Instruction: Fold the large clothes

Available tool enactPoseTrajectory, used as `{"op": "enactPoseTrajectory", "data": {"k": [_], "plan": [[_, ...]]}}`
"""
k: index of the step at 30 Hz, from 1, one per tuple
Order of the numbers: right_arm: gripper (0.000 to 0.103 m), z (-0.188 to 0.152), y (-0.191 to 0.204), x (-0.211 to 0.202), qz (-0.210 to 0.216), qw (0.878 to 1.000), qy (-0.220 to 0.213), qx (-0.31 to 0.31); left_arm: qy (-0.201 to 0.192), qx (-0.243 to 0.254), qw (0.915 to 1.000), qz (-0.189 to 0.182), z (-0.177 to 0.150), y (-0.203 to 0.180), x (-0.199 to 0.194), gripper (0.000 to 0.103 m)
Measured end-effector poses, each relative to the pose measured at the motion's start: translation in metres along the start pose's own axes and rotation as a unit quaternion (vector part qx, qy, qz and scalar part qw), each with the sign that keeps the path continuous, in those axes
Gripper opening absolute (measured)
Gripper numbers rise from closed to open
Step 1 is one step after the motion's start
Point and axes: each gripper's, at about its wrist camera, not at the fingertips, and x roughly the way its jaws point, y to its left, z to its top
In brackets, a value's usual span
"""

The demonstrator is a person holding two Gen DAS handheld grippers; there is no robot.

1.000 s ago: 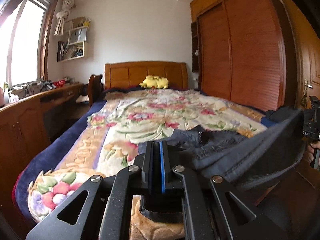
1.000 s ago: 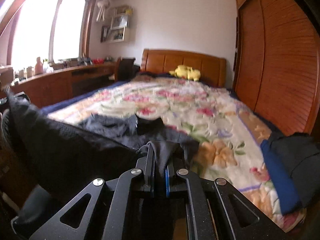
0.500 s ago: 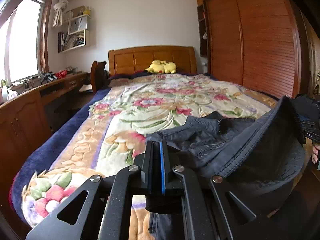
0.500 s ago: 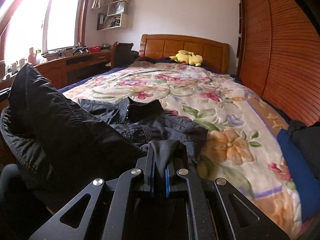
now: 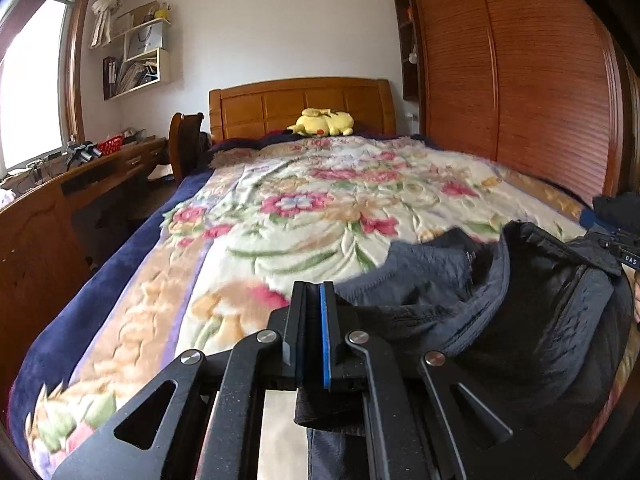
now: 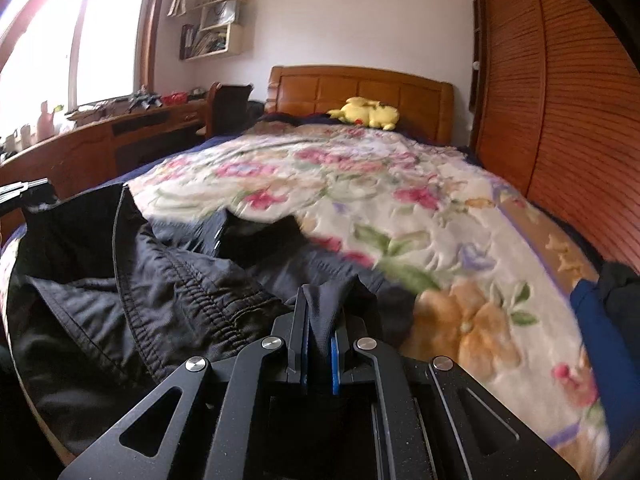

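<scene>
Black nylon trousers (image 5: 532, 320) with an elasticated, gathered waistband are stretched between the two tools above the near end of the bed, part of the cloth lying on the floral quilted bedspread (image 5: 320, 208) and part hanging off the foot edge. In the left wrist view the garment fills the area from 2 to 5 o'clock, its waistband curving as an open loop. In the right wrist view it spreads from 7 to 10 o'clock, the gathered band (image 6: 192, 300) running towards the centre.

The left tool (image 5: 314, 332) is seen pointing forward along the bed and tilted slightly downward, its black linkage arms spread low in the frame. Its jaws are closed tight on a dark strip of the trousers, which hangs out beneath them. The right tool (image 6: 320, 336) is held in a like pose, forward and slightly down, and is clamped on a peak of black cloth that rises between the blue pads.

At 3 o'clock in the left wrist view, part of the other black tool and a sliver of a hand (image 5: 636, 300) are visible at the frame edge.

A yellow plush toy (image 5: 324, 122) is lying at 12 o'clock against the wooden headboard (image 5: 300, 106). A wooden desk (image 5: 80, 176) is set along the 9 o'clock side under the window, and a slatted wooden wardrobe (image 5: 520, 92) stands at 2 o'clock.
</scene>
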Motion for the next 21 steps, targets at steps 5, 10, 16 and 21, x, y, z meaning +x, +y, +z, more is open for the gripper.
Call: {"op": "enactPoseTrajectory", "data": {"k": [5,10,16,21], "plan": [[0.007,0.038,-0.010,0.022,-0.018,1.000,-0.003,-0.001,-0.011,-0.015,0.9998,0.006,0.026,0.008,0.026,0.007],[0.007,0.063,-0.009,0.059,-0.028,0.999,0.009,-0.014,-0.002,-0.009,0.9997,0.022,0.044,0.012,0.063,0.007],[0.007,0.086,-0.007,0.112,-0.029,0.999,0.034,-0.028,0.018,-0.025,0.9991,0.030,0.054,0.021,0.097,0.007],[0.007,0.090,-0.005,0.139,-0.032,0.998,0.049,-0.034,0.032,-0.011,0.9987,0.039,0.052,0.018,0.113,0.007]]}}
